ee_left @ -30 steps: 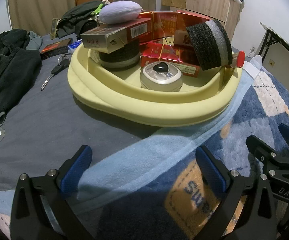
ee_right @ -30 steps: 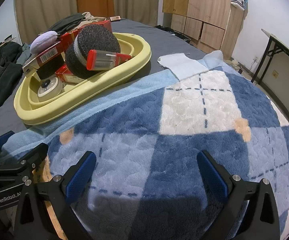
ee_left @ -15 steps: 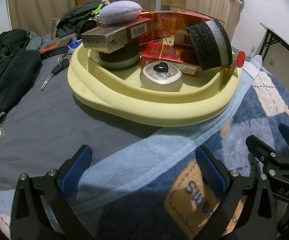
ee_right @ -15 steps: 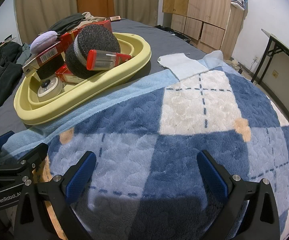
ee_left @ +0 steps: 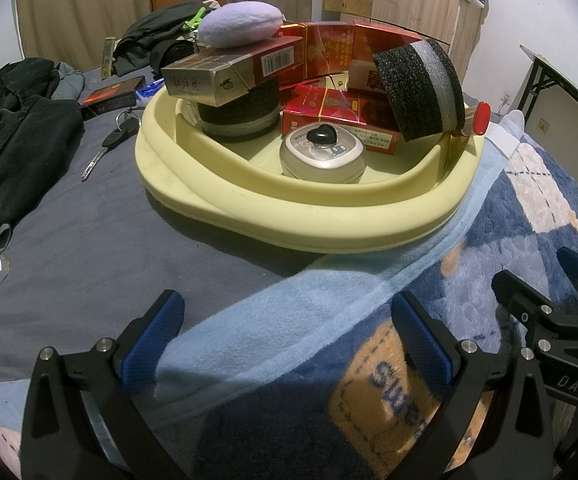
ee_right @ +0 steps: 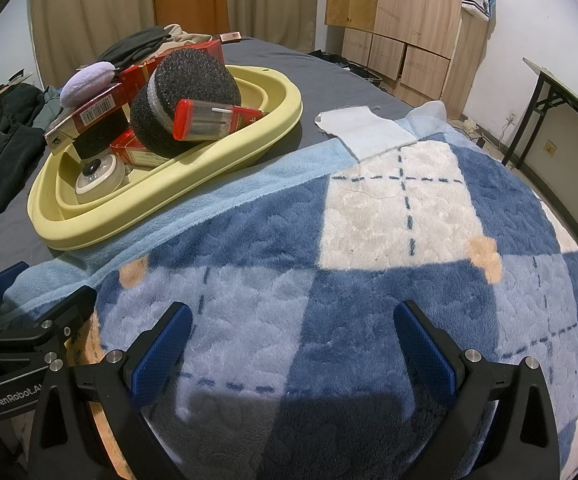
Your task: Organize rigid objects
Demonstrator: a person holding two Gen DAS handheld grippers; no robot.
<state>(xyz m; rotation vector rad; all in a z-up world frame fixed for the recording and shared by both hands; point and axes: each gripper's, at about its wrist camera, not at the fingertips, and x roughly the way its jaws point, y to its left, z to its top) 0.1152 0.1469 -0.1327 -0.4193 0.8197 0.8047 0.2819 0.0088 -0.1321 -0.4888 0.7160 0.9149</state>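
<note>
Left tool (ee_left: 285,320) released, blue pads wide apart, empty, low over blanket (ee_left: 489,248) edge on bed. Right tool (ee_right: 291,334) also released, empty, over plaid blanket; sits just right of left tool. Yellow basin (ee_left: 329,224) ahead of left tool, ahead-left of right tool, resting on grey sheet and blanket border. Inside basin: red boxes (ee_left: 329,108), round silver tin (ee_left: 323,156), black foam roll (ee_left: 421,88), red-capped tube (ee_right: 213,120) leaning on rim, lilac pouch (ee_left: 241,30) topmost. Key (ee_left: 109,144) on sheet left of basin.
</note>
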